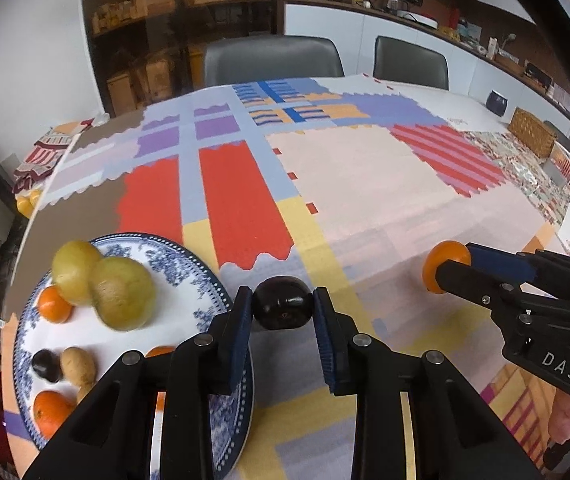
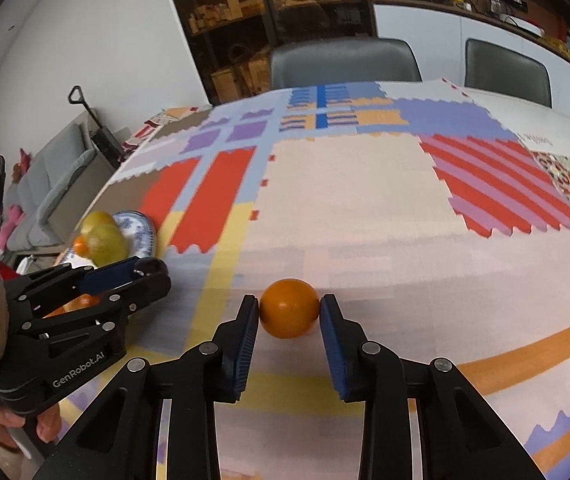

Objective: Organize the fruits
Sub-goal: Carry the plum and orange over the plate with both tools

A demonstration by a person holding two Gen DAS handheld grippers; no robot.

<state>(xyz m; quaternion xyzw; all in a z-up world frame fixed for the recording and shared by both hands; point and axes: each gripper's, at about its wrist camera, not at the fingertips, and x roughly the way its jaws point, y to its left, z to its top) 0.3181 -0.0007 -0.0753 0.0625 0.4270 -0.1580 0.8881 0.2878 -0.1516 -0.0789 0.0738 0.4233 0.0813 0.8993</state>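
Note:
My left gripper [image 1: 283,306] is shut on a dark plum [image 1: 282,307], held just right of a blue-and-white plate [image 1: 189,264]. The plate holds two yellow-green fruits [image 1: 123,298], small oranges [image 1: 54,305], a dark plum [image 1: 46,365] and a brown fruit [image 1: 78,365]. My right gripper [image 2: 289,314] is shut on an orange [image 2: 289,308] above the tablecloth; it shows in the left wrist view [image 1: 449,266] at the right. The left gripper [image 2: 147,272] and the plate [image 2: 137,228] show at the left of the right wrist view.
A patchwork tablecloth [image 1: 365,184] covers the table. Two grey chairs [image 1: 273,60] stand at the far side. A wicker basket [image 1: 533,136] and a dark jar [image 1: 497,102] sit at the far right. Shelves and a counter line the back wall.

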